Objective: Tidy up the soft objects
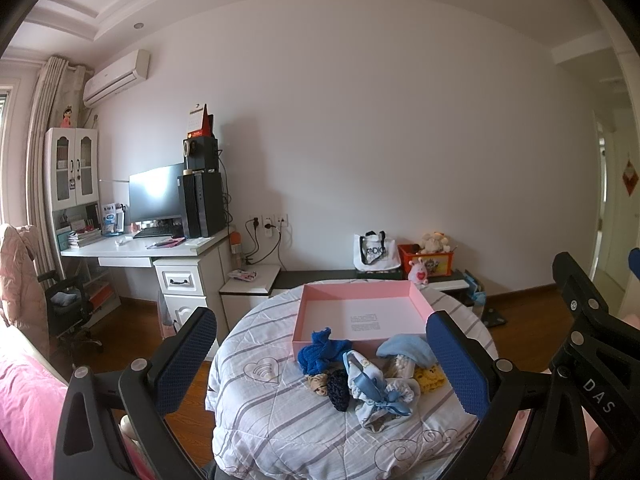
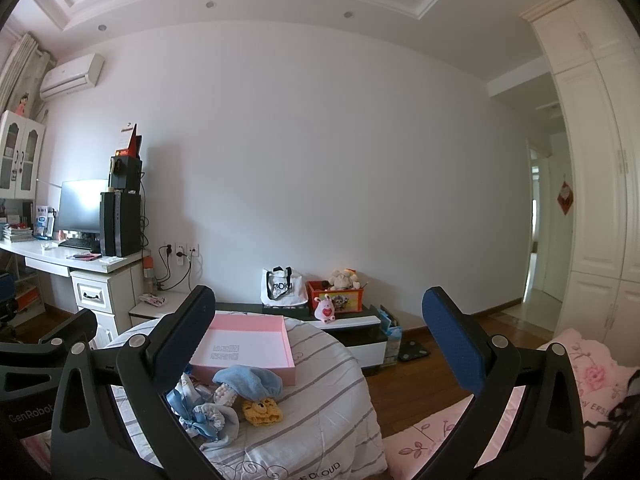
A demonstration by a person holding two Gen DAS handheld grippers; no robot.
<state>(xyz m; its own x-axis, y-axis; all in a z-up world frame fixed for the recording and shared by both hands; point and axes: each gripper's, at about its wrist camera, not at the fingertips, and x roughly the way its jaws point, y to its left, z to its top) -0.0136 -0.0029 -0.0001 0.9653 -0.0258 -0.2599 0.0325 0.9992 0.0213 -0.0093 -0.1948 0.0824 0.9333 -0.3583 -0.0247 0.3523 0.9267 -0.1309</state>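
Matt pink cardboard box [image 1: 362, 312] — quilted striped cloth cover [image 1: 280, 420]

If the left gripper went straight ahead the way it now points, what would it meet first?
Probably nothing close. The left gripper is open and aims over the soft pile; the blue knit piece and the pink box lie just below its line. Beyond them only floor and the far wall show, though depth is hard to judge.

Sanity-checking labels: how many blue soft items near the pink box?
3, maybe more hidden. Royal-blue knit at the pink box front-left corner, light-blue cloth front-right, pale-blue ribboned bundle nearest. Both tongs open.
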